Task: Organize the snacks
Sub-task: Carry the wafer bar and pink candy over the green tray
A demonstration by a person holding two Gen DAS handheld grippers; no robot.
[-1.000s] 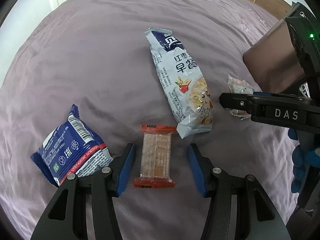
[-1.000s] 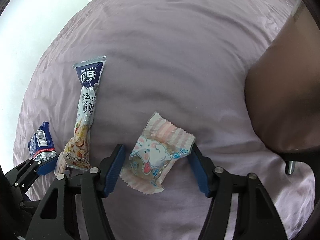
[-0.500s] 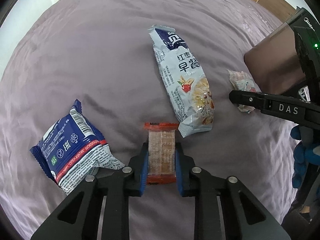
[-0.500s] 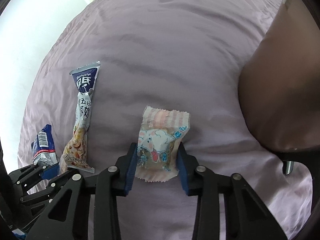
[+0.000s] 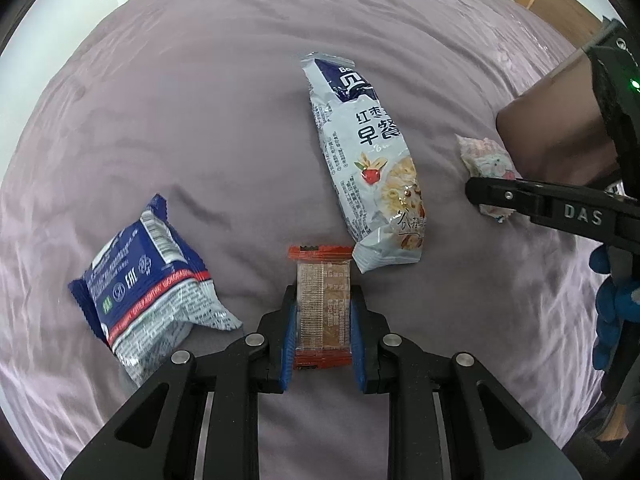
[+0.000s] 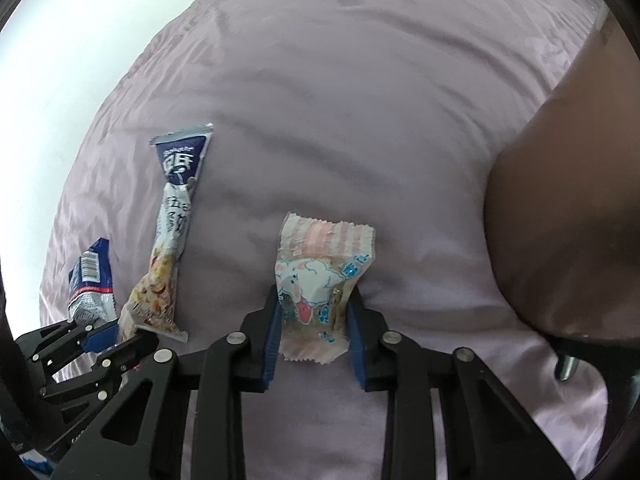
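Note:
My left gripper (image 5: pixel 323 320) is shut on a clear cracker pack with orange ends (image 5: pixel 323 304), low over the purple bedsheet (image 5: pixel 200 120). My right gripper (image 6: pixel 314 312) is shut on a pink striped sweet with a cartoon rabbit (image 6: pixel 320 276); both also show in the left wrist view, the right gripper (image 5: pixel 520 200) and the sweet (image 5: pixel 486 164). A long grey and navy cereal bag (image 5: pixel 368 164) lies between them and shows in the right wrist view (image 6: pixel 172 232). A blue biscuit pack (image 5: pixel 144 276) lies at the left.
A brown box-like container (image 6: pixel 568 216) stands at the right of the bed, close to the right gripper; it also shows in the left wrist view (image 5: pixel 556 136). A blue-gloved hand (image 5: pixel 612 312) holds the right gripper. The left gripper (image 6: pixel 88 344) shows low left in the right wrist view.
Both grippers have closed from wide open: the left onto the cracker pack, the right onto the rabbit sweet. The sweet has turned upright between the fingers.

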